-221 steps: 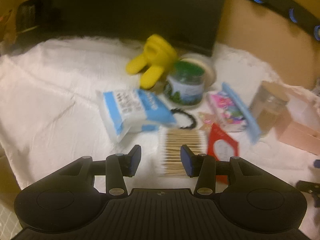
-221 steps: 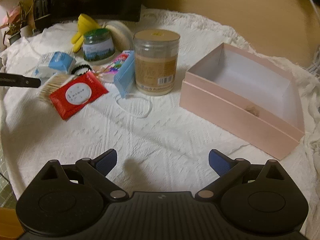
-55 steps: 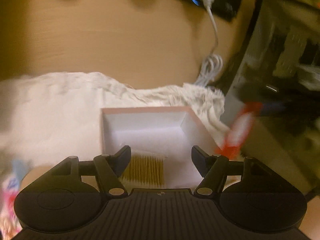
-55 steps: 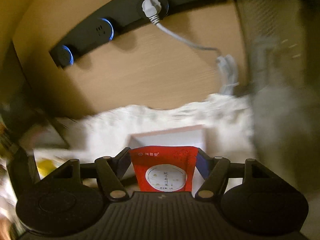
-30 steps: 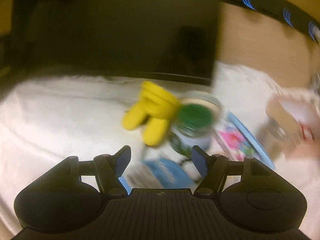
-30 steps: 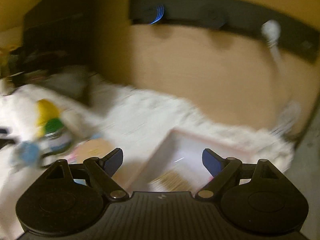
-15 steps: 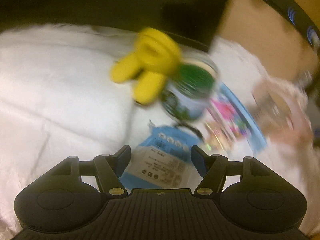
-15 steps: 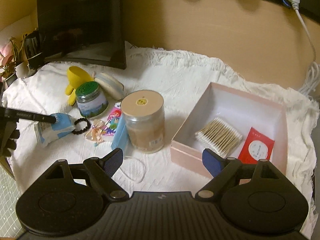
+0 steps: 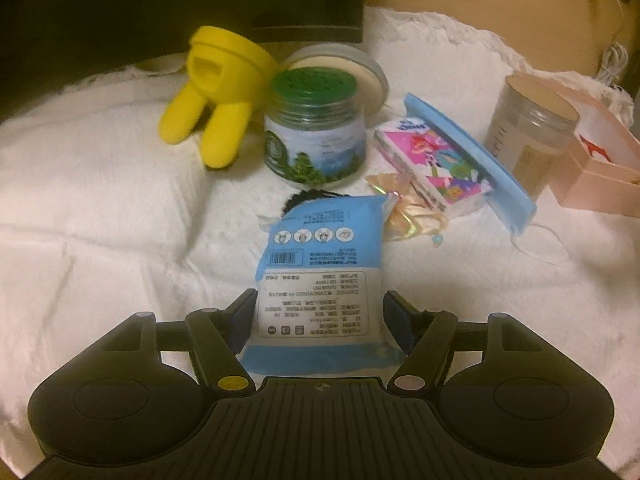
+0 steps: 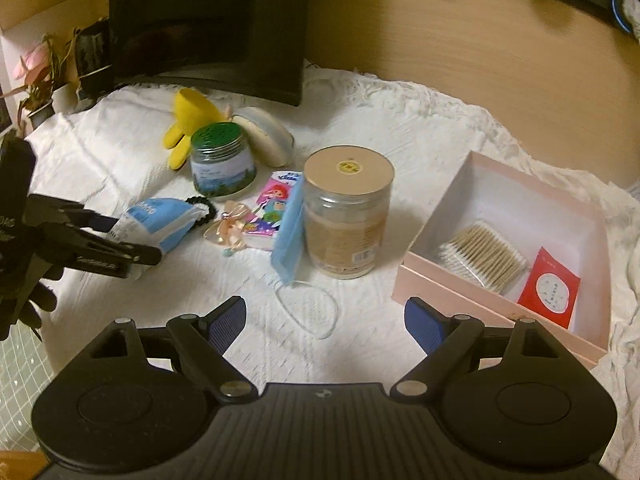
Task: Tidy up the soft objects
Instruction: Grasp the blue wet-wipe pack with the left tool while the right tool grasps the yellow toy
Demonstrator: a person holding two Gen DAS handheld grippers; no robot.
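On the white textured cloth (image 10: pixel 120 152) that covers the table, the left gripper (image 9: pixel 320 322) has its two blue-padded fingers set on either side of a soft blue-and-white plastic packet printed with a barcode and small text (image 9: pixel 320 276); the pads sit right at the packet's edges, but from here I cannot tell whether they are actually pressing it or only bracketing it. From the right wrist view the same left gripper (image 10: pixel 116 240) reaches in from the left edge with the packet (image 10: pixel 160 222) at its tips, low over the cloth. The right gripper (image 10: pixel 325 322) hangs over bare cloth with its jaws spread wide and nothing between them. Just beyond the packet lies a black hair tie (image 9: pixel 308 197), and behind that stands a glass jar with a green lid (image 9: pixel 314 136), with a yellow rubbery toy (image 9: pixel 218 92) to its left and a round cream-coloured tin (image 9: pixel 344 68) leaning behind it. To the right are a shiny peach ribbon bow (image 9: pixel 404 208), a pink cartoon-printed tissue pack (image 9: pixel 428 164), a light blue face mask (image 9: pixel 468 156) leaning against a clear jar with a tan lid (image 10: pixel 346 216), and the mask's white ear loop (image 10: pixel 308 308) on the cloth. Further right sits an open pale pink cardboard box (image 10: pixel 452 292), holding a bundle of cotton swabs (image 10: pixel 482 256) and, beside it, a red sachet with a white round label (image 10: pixel 550 288).
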